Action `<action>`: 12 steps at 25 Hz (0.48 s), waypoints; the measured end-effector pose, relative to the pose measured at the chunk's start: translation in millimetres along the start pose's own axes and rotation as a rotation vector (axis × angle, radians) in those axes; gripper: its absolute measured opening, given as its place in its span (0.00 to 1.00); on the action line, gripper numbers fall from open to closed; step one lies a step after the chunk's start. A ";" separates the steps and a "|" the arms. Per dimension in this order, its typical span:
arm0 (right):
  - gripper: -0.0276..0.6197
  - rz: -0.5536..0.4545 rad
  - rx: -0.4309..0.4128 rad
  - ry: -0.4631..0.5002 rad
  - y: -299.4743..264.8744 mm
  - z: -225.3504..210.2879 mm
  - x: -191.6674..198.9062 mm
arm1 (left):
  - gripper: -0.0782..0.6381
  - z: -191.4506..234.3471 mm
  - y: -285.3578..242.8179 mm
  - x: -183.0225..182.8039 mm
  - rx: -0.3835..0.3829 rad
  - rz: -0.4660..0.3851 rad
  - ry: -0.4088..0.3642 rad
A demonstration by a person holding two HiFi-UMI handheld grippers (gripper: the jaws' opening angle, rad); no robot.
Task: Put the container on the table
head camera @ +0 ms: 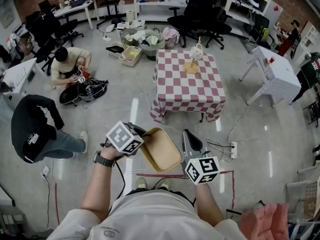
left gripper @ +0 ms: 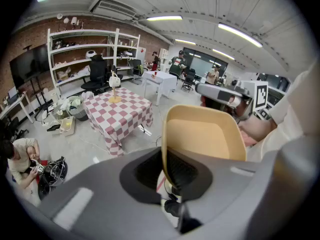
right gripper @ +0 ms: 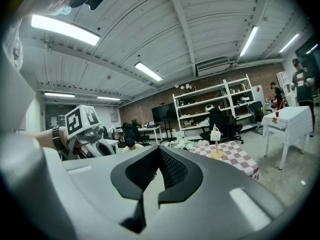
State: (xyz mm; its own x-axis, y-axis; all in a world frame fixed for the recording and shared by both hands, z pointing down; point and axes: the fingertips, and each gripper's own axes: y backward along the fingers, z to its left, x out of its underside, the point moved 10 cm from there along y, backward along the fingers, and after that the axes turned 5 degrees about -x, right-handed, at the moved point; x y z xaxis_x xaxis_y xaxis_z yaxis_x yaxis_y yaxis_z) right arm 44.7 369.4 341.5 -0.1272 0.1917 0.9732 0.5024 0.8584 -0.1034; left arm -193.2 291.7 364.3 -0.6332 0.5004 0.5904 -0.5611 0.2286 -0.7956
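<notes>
Head view: tan container at my waist, its left rim pinched by my left hand-held gripper. Checkered bench lies well apart, straight ahead.
Left gripper view: jaws clamped on the container's edge.
Right gripper view: right hand-held gripper closed, empty.

- The container has its lower edge hidden between the fingers of the left gripper.
- The white thing on the surface is too small to tell.

Tan container in left hand-held gripper, well apart from checkered table.
</notes>
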 end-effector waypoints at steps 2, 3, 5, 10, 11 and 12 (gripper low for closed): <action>0.06 0.000 0.000 -0.001 2.8 -4.4 -1.8 | 0.13 -3.4 -2.0 -3.8 0.000 0.003 0.000; 0.06 0.000 -0.001 -0.001 4.0 -6.4 -2.9 | 0.13 -4.9 -2.8 -5.7 0.000 0.003 0.001; 0.06 -0.001 -0.001 -0.001 5.5 -9.9 -4.5 | 0.13 -7.3 -4.3 -9.0 -0.001 0.002 0.002; 0.06 -0.006 -0.011 -0.006 9.1 -21.1 -3.9 | 0.13 -12.4 -11.8 -15.2 -0.009 0.001 0.006; 0.06 -0.010 -0.015 -0.009 9.8 -23.8 -4.8 | 0.13 -13.4 -13.0 -17.0 -0.011 0.003 0.006; 0.06 -0.014 -0.021 -0.012 10.6 -26.3 -6.0 | 0.13 -14.4 -14.2 -18.8 -0.012 0.005 0.006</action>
State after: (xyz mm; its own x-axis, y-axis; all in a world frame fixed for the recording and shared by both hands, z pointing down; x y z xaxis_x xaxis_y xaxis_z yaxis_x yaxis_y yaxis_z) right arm 73.3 364.7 339.9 -0.1448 0.1851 0.9720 0.5185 0.8509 -0.0848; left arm -165.6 291.1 362.5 -0.6325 0.5068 0.5858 -0.5515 0.2364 -0.8000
